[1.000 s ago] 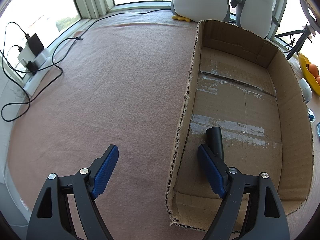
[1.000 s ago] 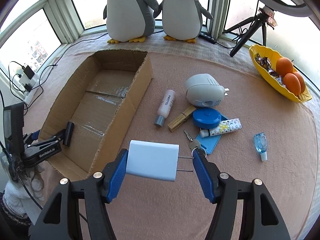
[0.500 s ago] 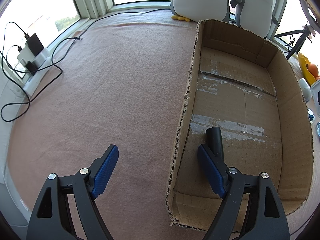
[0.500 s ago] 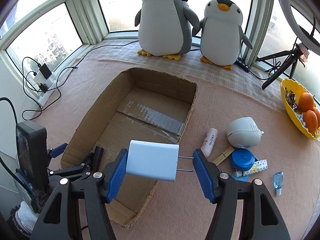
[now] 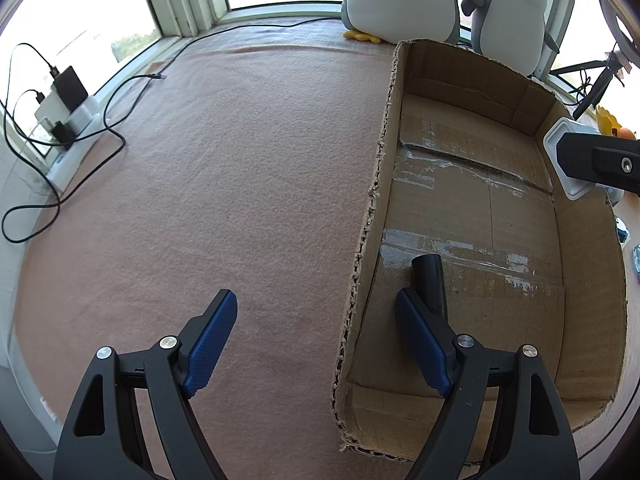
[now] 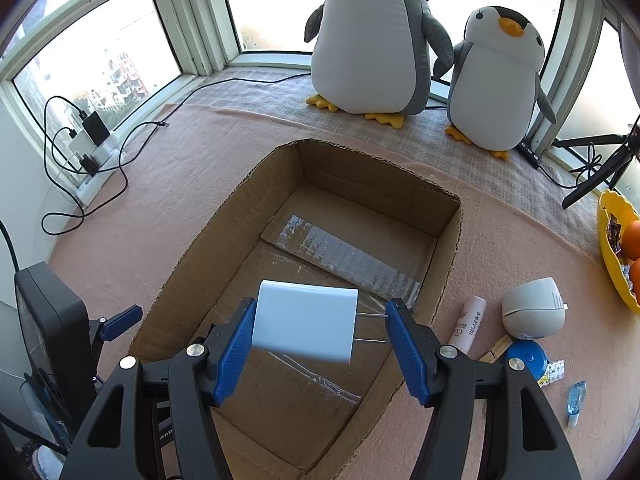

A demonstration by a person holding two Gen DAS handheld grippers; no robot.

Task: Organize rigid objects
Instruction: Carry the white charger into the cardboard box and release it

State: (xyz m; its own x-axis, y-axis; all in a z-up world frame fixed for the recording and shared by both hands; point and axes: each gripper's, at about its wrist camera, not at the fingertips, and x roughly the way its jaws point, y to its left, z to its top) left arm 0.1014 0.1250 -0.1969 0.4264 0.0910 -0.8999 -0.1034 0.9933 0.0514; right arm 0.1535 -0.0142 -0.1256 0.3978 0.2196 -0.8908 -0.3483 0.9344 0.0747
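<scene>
An open cardboard box (image 6: 240, 212) lies on the pink cloth; it also shows in the left wrist view (image 5: 592, 280). My right gripper (image 6: 320, 332) is shut on a white plug adapter (image 6: 304, 326), prongs to the right, and holds it above the box's inside. The adapter shows at the right edge of the left wrist view (image 5: 558, 140). My left gripper (image 5: 316, 332) is open and empty, straddling the box's left wall near its front corner. A black cylinder (image 5: 430, 276) lies in the box by the left gripper's right finger.
Right of the box lie a pink tube (image 6: 468, 324), a grey rounded device (image 6: 532, 312), a blue round case (image 6: 526, 362), a clothespin and a small blue bottle (image 6: 576, 400). A yellow fruit bowl (image 6: 612, 248) is far right. Two plush penguins (image 6: 372, 36) stand behind. A power strip with cables (image 6: 94, 148) is left.
My right gripper has carried the adapter left and forward, from beside the box to above its inside. The left gripper has not moved.
</scene>
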